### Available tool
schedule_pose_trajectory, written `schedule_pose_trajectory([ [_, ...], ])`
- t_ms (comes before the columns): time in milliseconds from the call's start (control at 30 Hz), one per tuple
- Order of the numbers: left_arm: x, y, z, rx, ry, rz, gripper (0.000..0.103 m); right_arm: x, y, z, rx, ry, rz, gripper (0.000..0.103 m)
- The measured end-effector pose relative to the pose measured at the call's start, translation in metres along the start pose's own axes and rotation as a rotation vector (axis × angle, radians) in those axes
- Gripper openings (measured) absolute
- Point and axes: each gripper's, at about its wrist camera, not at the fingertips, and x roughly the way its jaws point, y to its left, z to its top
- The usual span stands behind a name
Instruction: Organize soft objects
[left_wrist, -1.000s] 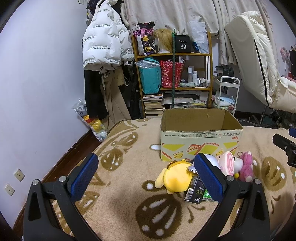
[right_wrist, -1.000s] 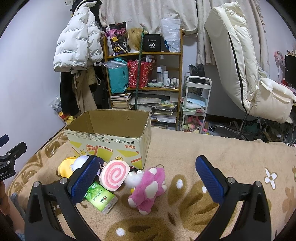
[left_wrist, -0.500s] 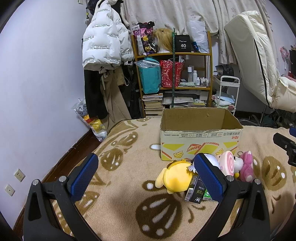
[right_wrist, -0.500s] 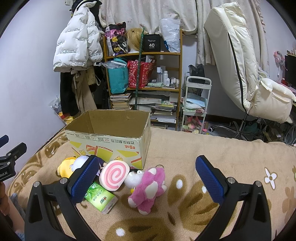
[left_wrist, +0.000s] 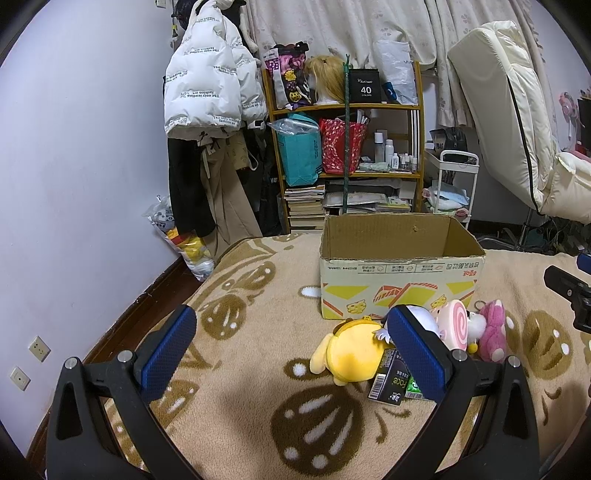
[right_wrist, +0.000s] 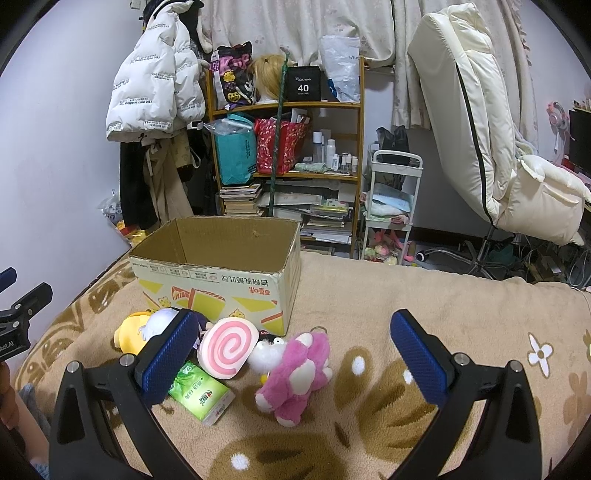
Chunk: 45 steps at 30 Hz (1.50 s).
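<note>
An open cardboard box (left_wrist: 400, 275) (right_wrist: 221, 280) stands on a tan patterned blanket (left_wrist: 236, 398). In front of it lie a yellow plush (left_wrist: 351, 354) (right_wrist: 127, 332), a pink swirl cushion (left_wrist: 456, 325) (right_wrist: 227, 349), a small white plush (right_wrist: 267, 352), a pink plush (left_wrist: 491, 330) (right_wrist: 299, 373), a green tissue pack (right_wrist: 201, 395) and a black packet (left_wrist: 389, 380). My left gripper (left_wrist: 291, 350) is open and empty, left of the toys. My right gripper (right_wrist: 291, 354) is open and empty, above the pink plush.
A wooden shelf (left_wrist: 347, 147) with bags, books and bottles stands behind the box. A white jacket (left_wrist: 207, 85) hangs at the left. A white trolley (right_wrist: 391, 199) and a cream chair (right_wrist: 480, 129) stand at the right. The bed edge and wall lie at the left.
</note>
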Motion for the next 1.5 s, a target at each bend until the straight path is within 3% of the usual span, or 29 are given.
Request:
schedule_pose_trajectory([
  [467,0.001,0.001,-0.003,0.005,0.015,0.001,0.102,0.003,0.001,-0.007,-0.025,0.005,-0.002,0.103],
  [900,0.015,-0.016,0.01,0.024,0.056,-0.039,0.102,0.021,-0.003,0.012,-0.048,0.041,0.02,0.103],
  [1133,0.034,-0.044,0.016,0.053,0.079,-0.069,0.102,0.039,-0.009,0.016,-0.018,0.106,0.02,0.103],
  [1433,0.074,-0.081,0.011,0.108,0.15,-0.112,0.102,0.081,-0.017,0.006,0.055,0.248,0.03,0.103],
  [1500,0.083,-0.088,0.008,0.12,0.167,-0.121,0.102,0.092,-0.017,0.001,0.058,0.289,0.037,0.099],
])
